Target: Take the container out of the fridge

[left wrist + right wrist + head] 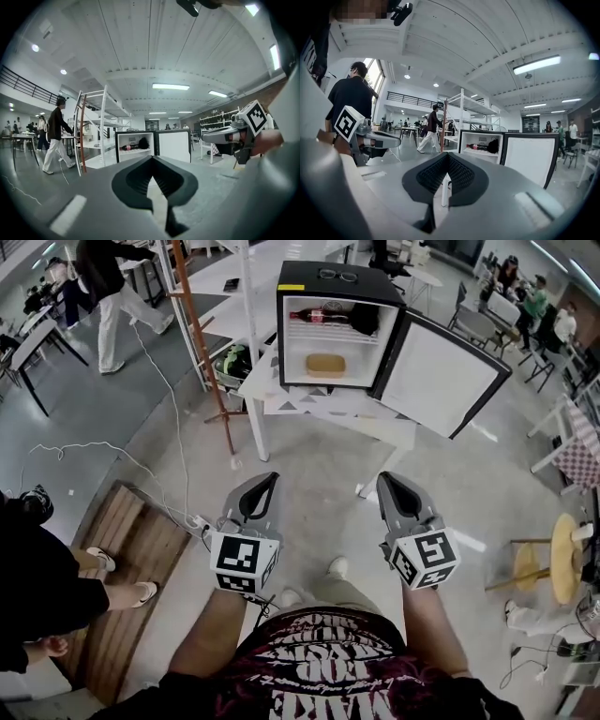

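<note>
A black mini fridge [340, 289] stands on a white table [375, 423] ahead of me, its door [441, 371] swung open to the right. On its floor lies a flat tan container [325, 365]. The shelf above holds a cola bottle [319, 315] lying on its side and a dark object [364, 319]. My left gripper [267, 480] and right gripper [390, 480] hover side by side well short of the fridge, both shut and empty. In the left gripper view, the fridge [136, 143] shows beyond the shut jaws, which hide its lower compartment. In the right gripper view it [480, 145] is likewise far off.
Glasses [337, 276] rest on the fridge top. A reddish-brown ladder [202, 343] and white shelving stand left of the table. A person's feet [122, 592] rest on a wooden pallet [122, 549] at my left, with cables [141, 465] on the floor. A wooden stool [561, 559] stands right.
</note>
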The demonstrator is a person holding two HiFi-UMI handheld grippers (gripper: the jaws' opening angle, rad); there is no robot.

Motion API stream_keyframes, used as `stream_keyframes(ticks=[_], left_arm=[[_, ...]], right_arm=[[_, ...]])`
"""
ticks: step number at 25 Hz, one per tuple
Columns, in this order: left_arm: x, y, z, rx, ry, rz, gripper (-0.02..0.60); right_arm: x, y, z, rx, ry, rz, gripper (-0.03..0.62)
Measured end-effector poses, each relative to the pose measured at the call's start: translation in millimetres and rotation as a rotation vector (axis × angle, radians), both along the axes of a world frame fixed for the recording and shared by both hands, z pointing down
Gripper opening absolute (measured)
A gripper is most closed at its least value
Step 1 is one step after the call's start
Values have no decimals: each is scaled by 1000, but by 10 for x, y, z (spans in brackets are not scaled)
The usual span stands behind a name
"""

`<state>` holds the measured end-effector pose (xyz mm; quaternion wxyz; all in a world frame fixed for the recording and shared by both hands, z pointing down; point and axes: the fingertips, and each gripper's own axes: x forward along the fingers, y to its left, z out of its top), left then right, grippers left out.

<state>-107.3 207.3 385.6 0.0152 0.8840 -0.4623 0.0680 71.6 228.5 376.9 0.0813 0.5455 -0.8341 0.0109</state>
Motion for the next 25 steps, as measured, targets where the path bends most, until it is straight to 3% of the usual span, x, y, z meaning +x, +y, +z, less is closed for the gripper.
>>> stream_keyframes(ticks=[5,25], left_arm=[[-99,-54,-84,34,44,-41,2],[-190,-443,154,-29,24,-59,0]], right_arm=[[-94,-66,-23,-6,13,-29,23],[-183,-617,187,-56,-26,-74,23]])
